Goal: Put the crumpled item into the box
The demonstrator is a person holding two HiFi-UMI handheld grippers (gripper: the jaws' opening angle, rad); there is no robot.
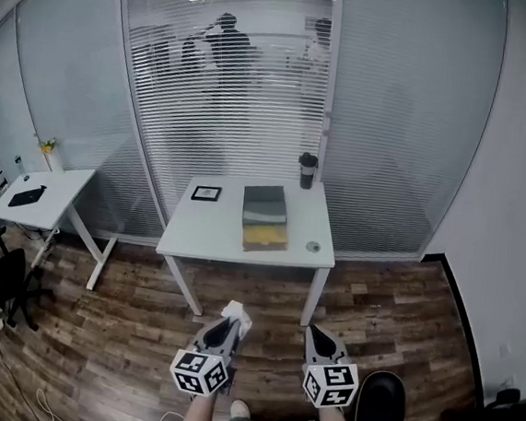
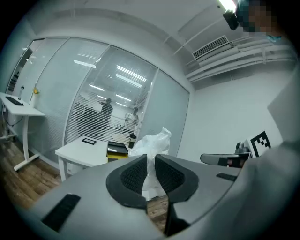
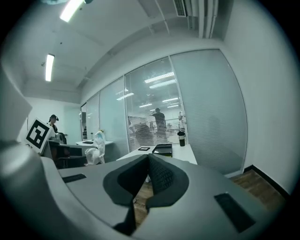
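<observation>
A: What is the room looking like from the head view?
B: A white table (image 1: 215,233) is standing on a dark wooden floor (image 1: 113,329), backing onto a glass wall (image 1: 228,91) with slatted blinds. A smaller desk (image 1: 51,196) is sitting off to the left, and a plain white wall is closing the right side.
A: What is lying on the table?
B: The box (image 1: 265,216) is resting near the middle, dark grey at the back and yellowish at the front. A dark cup (image 1: 307,170) is standing behind it at the far edge. A small black frame (image 1: 206,193) is lying to its left, and a little round object (image 1: 312,247) is sitting near the front right corner.
A: Where is the crumpled item (image 2: 152,140)?
B: The left gripper (image 1: 230,324) is clamping it. White and thin like plastic, it is sticking up between the jaws, over the floor and well short of the table.
A: And the right gripper (image 3: 146,160)?
B: It is hanging beside the left one, jaws pressed together on nothing.
A: Anything proving hard to read?
B: Two people (image 1: 231,43) are standing behind the blinds, showing only as dark shapes. I cannot tell whether the box is lying open. The bottom edge of the head view is cutting off a black chair (image 1: 381,401) at the lower right, and the round object is too small to name.
</observation>
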